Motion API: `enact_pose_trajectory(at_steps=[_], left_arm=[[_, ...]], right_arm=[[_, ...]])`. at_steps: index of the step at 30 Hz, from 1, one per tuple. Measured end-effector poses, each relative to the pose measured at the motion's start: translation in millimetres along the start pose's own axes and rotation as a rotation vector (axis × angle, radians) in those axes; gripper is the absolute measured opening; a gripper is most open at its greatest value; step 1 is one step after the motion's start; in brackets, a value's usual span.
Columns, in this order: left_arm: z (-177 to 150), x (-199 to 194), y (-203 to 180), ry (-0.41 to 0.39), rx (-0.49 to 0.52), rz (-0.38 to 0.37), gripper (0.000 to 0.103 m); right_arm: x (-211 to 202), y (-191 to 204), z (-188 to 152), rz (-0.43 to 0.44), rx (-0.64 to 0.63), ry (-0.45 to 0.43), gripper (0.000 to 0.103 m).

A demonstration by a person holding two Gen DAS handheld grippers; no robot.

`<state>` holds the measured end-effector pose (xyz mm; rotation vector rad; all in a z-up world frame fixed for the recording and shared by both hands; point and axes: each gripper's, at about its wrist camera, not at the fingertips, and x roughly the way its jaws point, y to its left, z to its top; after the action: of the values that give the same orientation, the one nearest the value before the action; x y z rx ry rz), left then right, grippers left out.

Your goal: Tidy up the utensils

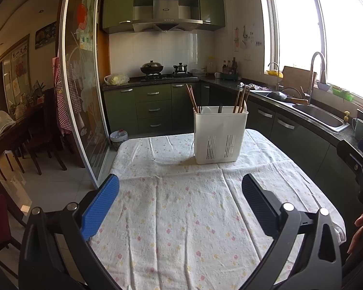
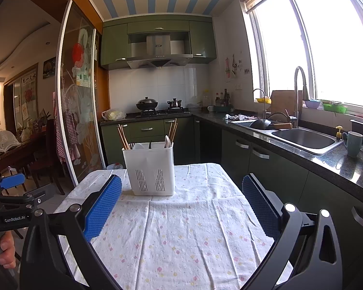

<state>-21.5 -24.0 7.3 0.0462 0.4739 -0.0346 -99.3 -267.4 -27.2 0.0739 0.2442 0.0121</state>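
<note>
A white slotted utensil holder (image 1: 219, 137) stands upright at the far end of the cloth-covered table (image 1: 181, 217). Wooden chopsticks (image 1: 191, 97) lean in its left and right compartments, and a white spoon and a dark handle show between them. The holder also shows in the right wrist view (image 2: 150, 169) with chopsticks (image 2: 123, 136) and spoons. My left gripper (image 1: 180, 181) is open and empty, well short of the holder. My right gripper (image 2: 181, 181) is open and empty, with the holder just beyond its left finger (image 2: 102, 207).
A dark counter with a steel sink (image 2: 305, 139) and a mug (image 2: 353, 143) runs along the right. A glass sliding door (image 1: 82, 84) stands at the left, with dining chairs (image 1: 36, 145) beyond. A small bin (image 1: 118, 138) sits past the table's far left corner. The left gripper's body (image 2: 9, 200) shows at left.
</note>
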Motion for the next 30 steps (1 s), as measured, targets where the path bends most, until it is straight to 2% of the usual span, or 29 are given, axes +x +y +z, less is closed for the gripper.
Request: enact_pose_trajectory(at_steps=[30], left_arm=[[-0.9,1.2,3.0,0.001,0.002,-0.004,0.096]], right_arm=[[-0.2,-0.5,0.8,-0.004,-0.001,0.000,0.099]])
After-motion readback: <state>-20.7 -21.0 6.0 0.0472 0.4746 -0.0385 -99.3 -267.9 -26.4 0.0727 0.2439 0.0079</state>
